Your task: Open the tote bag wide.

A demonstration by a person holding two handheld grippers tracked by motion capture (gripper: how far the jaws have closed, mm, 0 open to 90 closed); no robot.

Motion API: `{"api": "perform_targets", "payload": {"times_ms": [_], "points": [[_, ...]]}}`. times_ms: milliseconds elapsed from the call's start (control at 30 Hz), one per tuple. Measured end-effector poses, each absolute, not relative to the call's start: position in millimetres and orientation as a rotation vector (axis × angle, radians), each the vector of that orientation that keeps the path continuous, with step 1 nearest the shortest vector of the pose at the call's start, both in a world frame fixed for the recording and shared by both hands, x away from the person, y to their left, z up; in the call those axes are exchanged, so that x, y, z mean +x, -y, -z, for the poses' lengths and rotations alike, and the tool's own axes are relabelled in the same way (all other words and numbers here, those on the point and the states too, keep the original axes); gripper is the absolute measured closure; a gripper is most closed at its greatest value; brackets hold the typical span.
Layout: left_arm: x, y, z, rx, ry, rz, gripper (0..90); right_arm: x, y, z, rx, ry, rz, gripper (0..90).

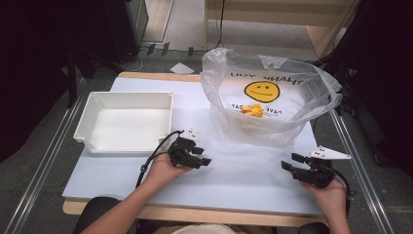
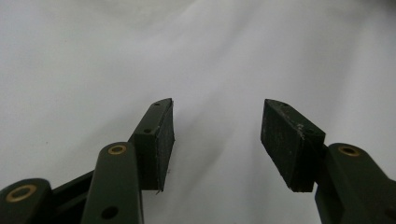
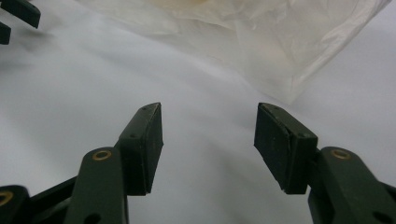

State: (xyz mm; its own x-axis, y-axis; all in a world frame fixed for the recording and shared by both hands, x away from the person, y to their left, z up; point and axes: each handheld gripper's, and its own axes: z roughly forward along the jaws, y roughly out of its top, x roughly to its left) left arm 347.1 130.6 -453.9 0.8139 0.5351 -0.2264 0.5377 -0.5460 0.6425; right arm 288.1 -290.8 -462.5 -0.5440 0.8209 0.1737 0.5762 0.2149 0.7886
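A clear plastic bag with a yellow smiley face and mirrored print stands open at the back right of the white table. Inside it lies a small yellow object. My left gripper rests low over the table's middle, left of the bag, with its jaws pointing right. In the left gripper view, the left gripper is open over bare white surface. My right gripper sits near the front right, pointing left. In its own view the right gripper is open and holds nothing, and the bag's lower edge lies just beyond it.
A shallow white tray with nothing in it stands at the table's left, beside my left hand. The left gripper's jaw tips appear at the top left of the right gripper view. Metal rails run along both table sides.
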Motion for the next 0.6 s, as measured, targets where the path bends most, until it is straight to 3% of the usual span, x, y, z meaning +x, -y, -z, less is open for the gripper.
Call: {"api": "perform_targets", "payload": {"times_ms": [600], "points": [[351,-128,427,2.265,-0.754,0.039,52.3,299,319,444,1.367,-2.169,-1.265,49.9]]}}
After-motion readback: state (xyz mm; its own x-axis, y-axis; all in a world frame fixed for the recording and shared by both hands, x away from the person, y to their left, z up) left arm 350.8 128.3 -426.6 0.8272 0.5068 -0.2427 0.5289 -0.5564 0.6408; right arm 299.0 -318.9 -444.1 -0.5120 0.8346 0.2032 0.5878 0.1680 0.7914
